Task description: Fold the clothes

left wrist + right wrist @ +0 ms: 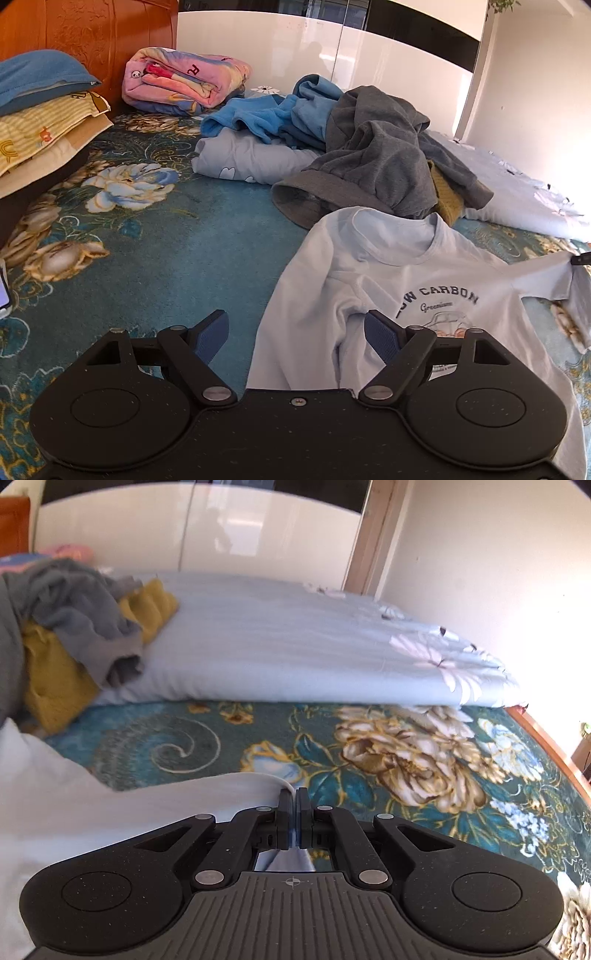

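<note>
A pale blue T-shirt (388, 266) with a "LOW CARBON" print lies face up on the floral bedspread (166, 258). My left gripper (295, 325) hovers open over the shirt's left side, and its right pad (380, 334) is above a folded-in sleeve. In the right wrist view my right gripper (293, 794) is shut on the hem of the shirt's other sleeve (258, 779), with thin cloth pinched between the pads. That gripper's tip (581, 258) shows at the far right of the left wrist view, holding the sleeve (546, 280) out sideways and slightly raised.
A heap of grey (376, 155), blue (280, 114) and yellow (55, 679) clothes lies behind the shirt on a pale duvet (295, 646). A folded pink blanket (181, 81) and stacked pillows (44, 110) sit by the wooden headboard. The bed's wooden edge (546, 746) runs at the right.
</note>
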